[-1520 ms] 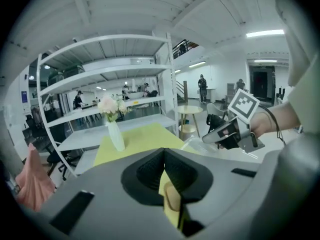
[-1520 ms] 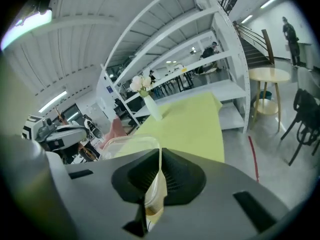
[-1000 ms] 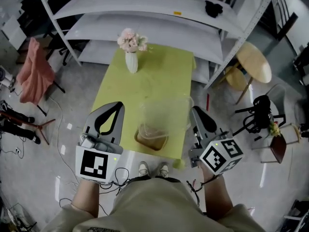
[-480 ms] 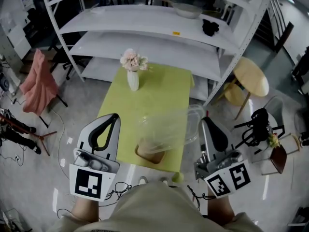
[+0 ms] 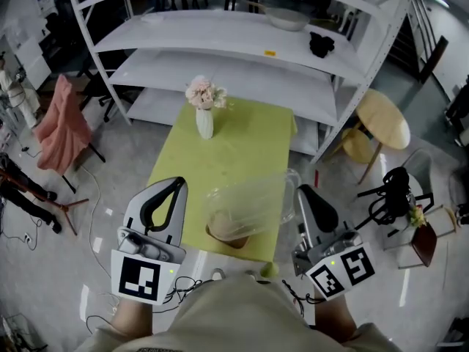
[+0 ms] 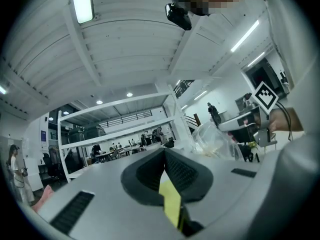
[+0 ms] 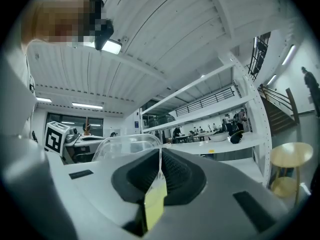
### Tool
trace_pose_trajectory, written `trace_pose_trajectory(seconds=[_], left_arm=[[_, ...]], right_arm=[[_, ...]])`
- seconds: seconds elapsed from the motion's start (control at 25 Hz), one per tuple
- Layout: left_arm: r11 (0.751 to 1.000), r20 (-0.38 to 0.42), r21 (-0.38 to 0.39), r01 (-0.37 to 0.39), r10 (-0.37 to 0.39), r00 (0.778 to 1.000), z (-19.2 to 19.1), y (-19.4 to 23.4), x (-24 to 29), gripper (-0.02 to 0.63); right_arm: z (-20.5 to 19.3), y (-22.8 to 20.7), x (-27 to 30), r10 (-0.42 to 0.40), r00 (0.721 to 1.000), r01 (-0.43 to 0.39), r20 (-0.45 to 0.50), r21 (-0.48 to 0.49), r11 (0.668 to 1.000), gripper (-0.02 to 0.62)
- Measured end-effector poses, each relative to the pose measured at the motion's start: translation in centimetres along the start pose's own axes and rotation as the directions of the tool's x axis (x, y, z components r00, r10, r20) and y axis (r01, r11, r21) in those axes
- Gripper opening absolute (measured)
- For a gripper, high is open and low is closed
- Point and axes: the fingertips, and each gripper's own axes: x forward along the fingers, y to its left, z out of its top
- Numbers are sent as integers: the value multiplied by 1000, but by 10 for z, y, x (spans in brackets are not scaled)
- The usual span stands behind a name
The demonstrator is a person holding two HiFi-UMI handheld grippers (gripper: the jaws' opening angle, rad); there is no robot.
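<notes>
My right gripper (image 7: 159, 173) pinches the thin rim of the clear plastic container (image 5: 245, 199), so its wall stands between the 2 jaws. The container hangs tilted in the lower centre of the head view, above the near end of the yellow-green table (image 5: 242, 134), and something pale brown shows at its bottom. I think the rim is the only part that flat jaws can catch. My left gripper (image 6: 165, 176) is just beside it at the lower left, jaws pressed together on nothing (only a yellow sliver shows there).

Head view steeply downward, gripper views angled upward along jaws, all sharing white shelving (image 5: 220, 31).
</notes>
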Motion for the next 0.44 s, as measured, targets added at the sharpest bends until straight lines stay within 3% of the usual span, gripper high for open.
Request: trace_pose_trajectory(seconds=[0.44], left_arm=[[1000, -16, -11, 0, 0, 1000, -5, -7, -12, 6]], right_arm=[[1, 8, -9, 13, 1000, -13, 1, 20, 1000, 21]])
